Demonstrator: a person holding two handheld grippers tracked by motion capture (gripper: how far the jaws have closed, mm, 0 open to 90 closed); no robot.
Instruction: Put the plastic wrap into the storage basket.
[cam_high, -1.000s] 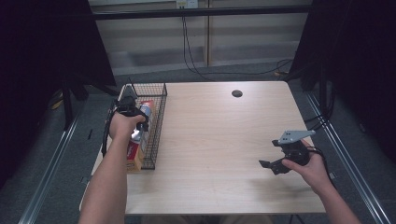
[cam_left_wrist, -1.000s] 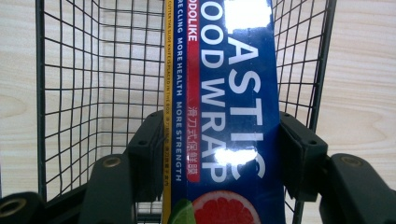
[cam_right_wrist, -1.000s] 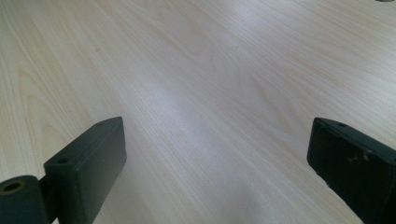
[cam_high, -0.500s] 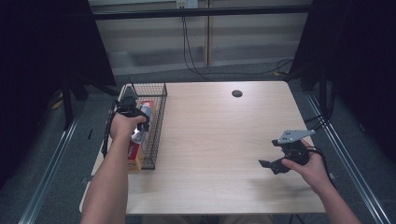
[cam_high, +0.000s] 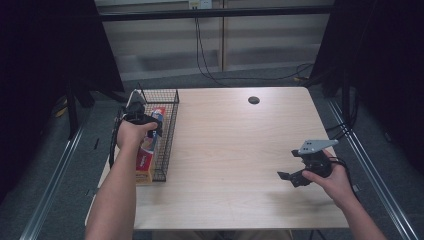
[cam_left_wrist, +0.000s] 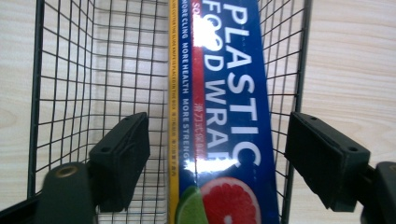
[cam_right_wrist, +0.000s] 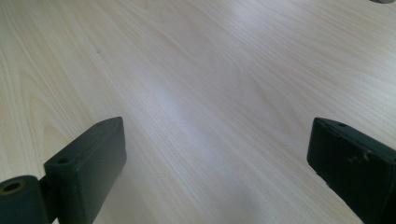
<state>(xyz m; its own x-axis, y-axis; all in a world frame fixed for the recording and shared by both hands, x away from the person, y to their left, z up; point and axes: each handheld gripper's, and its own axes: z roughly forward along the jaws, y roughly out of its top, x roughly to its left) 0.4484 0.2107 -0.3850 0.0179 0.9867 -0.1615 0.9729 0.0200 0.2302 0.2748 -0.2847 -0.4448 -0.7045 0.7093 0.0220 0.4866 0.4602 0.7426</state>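
A long blue plastic food wrap box (cam_left_wrist: 224, 116) lies lengthwise in a black wire basket (cam_high: 170, 135) at the table's left edge. My left gripper (cam_left_wrist: 217, 154) points down into the basket and straddles the box. Its jaws have just been opening, and a gap shows between each pad and the box's sides. In the high view the left gripper (cam_high: 145, 120) sits over the box (cam_high: 150, 152). My right gripper (cam_high: 287, 177) hovers low over bare wood at the front right. Its jaws (cam_right_wrist: 217, 154) stand wide open with nothing between them.
The light wooden table (cam_right_wrist: 210, 70) has a round dark cable hole (cam_high: 253, 100) near its far edge. Basket wires (cam_left_wrist: 93, 70) rise close on both sides of the left jaws. Metal rails run along the floor on both sides of the table.
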